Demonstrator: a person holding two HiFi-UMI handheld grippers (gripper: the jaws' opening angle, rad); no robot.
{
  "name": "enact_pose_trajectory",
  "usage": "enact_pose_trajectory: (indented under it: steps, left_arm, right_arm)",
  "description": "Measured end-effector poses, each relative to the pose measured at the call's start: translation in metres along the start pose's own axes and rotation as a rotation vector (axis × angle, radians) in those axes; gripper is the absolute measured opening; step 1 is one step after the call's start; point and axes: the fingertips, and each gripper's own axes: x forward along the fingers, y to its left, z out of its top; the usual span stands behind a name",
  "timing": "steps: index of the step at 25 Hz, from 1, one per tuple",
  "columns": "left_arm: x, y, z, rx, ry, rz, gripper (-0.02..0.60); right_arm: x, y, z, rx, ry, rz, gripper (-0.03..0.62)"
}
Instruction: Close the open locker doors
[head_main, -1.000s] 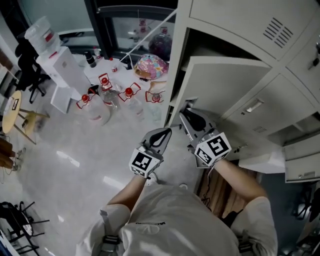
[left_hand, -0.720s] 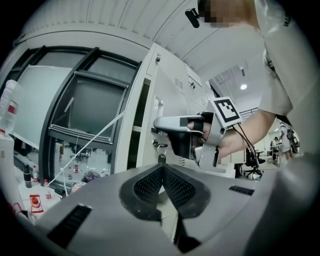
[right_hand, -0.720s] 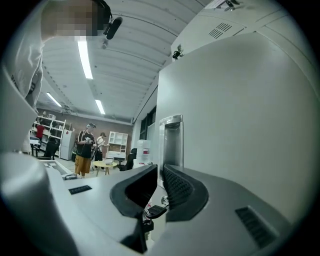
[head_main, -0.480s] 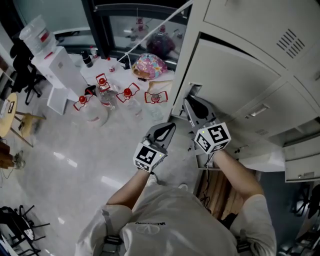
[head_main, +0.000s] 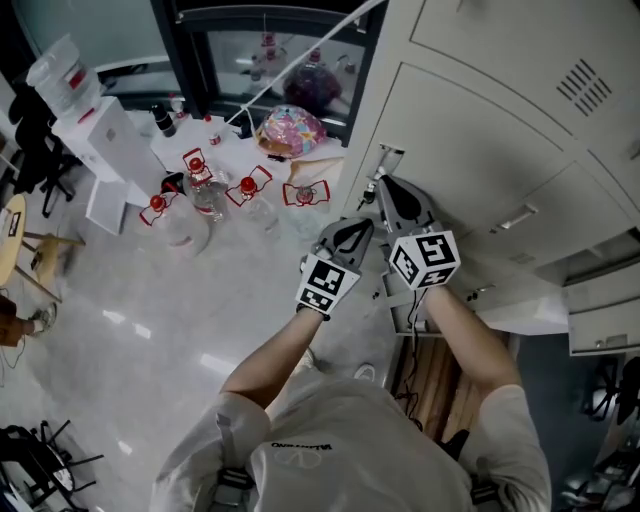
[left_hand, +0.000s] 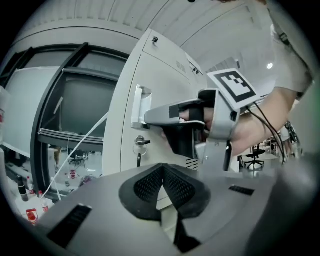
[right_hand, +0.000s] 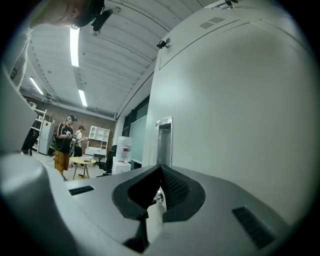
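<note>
Black ribbed pads meet flat on the left gripper (left_hand: 162, 170), its jaws fully together with nothing between them. It points level at the grey locker door (left_hand: 150, 75), just beneath the key (left_hand: 141, 143) that sits in the lock with a ring hanging from it. The right gripper (right_hand: 161, 172) has just been closing; its jaws now meet as well and clamp nothing. Seen from the left gripper view, its nose lies at the door's raised metal pull handle (left_hand: 140, 106), above the key; whether it presses on the handle I cannot tell. That door is at the left edge of the locker bank (head_main: 520, 90) and lies almost flush with the front. Whether it has latched does not show. At the bank's lower right edge, pale panels (head_main: 600, 320) jut out from the front. On the grey floor beside the lockers stand clear water bottles with red handles (head_main: 205, 190), a multicoloured ball-like thing (head_main: 290, 130) and a white water dispenser (head_main: 95, 135). Far behind, in the right gripper view, people (right_hand: 65, 142) stand by a round yellow table (right_hand: 82, 161).
</note>
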Motion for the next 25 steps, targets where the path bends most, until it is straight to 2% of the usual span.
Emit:
enact_pose_trajectory:
  steps: [4, 11, 19, 22, 25]
  left_arm:
    - [0.022, 0.006, -0.009, -0.002, 0.033, 0.012, 0.003]
    - [0.039, 0.021, -0.021, -0.032, 0.055, 0.083, 0.005]
    - [0.039, 0.022, -0.027, -0.003, 0.056, 0.128, 0.005]
    - [0.023, -0.004, -0.022, 0.001, 0.016, 0.084, 0.005]
    - [-0.002, -0.072, -0.034, 0.018, 0.009, -0.047, 0.005]
  right_arm:
    - [0.001, 0.0, -0.001, -0.011, 0.003, -0.012, 0.009]
    - [-0.016, -0.004, 0.007, 0.021, -0.016, -0.054, 0.009]
    - [-0.097, -0.01, -0.002, 0.015, 0.002, -0.036, 0.009]
    - [-0.144, -0.024, -0.007, 0.002, 0.007, -0.041, 0.009]
    - [-0.208, -0.044, -0.022, 0.001, 0.043, -0.05, 0.009]
